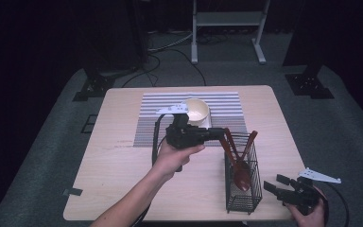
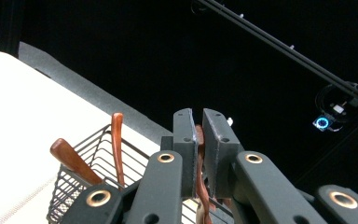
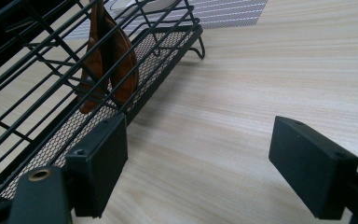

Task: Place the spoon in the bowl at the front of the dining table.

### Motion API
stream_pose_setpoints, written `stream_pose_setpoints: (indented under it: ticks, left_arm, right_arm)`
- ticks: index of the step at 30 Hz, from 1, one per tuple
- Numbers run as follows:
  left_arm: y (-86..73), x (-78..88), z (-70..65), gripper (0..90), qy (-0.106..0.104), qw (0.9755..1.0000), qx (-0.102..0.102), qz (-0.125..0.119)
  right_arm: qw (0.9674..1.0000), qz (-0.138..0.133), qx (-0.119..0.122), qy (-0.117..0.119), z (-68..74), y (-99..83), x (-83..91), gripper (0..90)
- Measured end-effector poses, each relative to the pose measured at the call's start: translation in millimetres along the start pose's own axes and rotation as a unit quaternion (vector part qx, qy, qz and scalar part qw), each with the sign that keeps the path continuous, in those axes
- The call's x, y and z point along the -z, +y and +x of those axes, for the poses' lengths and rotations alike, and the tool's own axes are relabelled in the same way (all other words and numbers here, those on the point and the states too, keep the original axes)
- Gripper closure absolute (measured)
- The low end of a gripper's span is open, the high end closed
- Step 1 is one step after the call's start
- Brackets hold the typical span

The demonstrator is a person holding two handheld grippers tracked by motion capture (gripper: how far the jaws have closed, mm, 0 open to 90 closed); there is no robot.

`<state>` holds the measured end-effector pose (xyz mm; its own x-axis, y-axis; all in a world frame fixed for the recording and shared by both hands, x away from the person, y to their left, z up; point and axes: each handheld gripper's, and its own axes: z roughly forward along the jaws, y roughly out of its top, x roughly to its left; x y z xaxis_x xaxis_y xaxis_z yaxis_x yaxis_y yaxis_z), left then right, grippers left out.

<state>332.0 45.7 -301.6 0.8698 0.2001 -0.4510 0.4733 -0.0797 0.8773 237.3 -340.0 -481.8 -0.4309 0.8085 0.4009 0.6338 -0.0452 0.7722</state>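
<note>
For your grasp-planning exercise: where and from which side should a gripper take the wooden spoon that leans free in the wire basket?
Grip the free wooden spoon on its bare handle end, above the wire basket rim, coming from above. The bowl sits low behind the wires, while the handle leans up and out, probably leaving room beside it.

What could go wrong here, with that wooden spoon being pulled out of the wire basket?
The left gripper pinches one wooden spoon only by its thin handle, so it might twist or slip free. Two other spoons lean in the same wire basket; the lifted one could snag them or the wires and tip the tall, narrow basket. The right gripper rests open beside the basket, not holding it steady. The cup stands close behind the left hand and could get bumped.
</note>
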Motion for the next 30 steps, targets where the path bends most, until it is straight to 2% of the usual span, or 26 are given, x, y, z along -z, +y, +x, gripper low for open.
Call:
stream_pose_setpoints:
  ticks: [15,30]
  left_arm:
    - [6.9,23.8,4.7,84.3,0.001,0.9993,0.022,-0.032]
    - [10.9,51.5,8.0,84.3,0.015,0.9981,0.027,-0.053]
  right_arm:
    - [1.0000,0.001,-0.001,-0.002,0.1,0.1,-0.2,18.3]
    - [1.0000,0.002,-0.002,-0.004,0.0,0.0,-0.4,18.3]
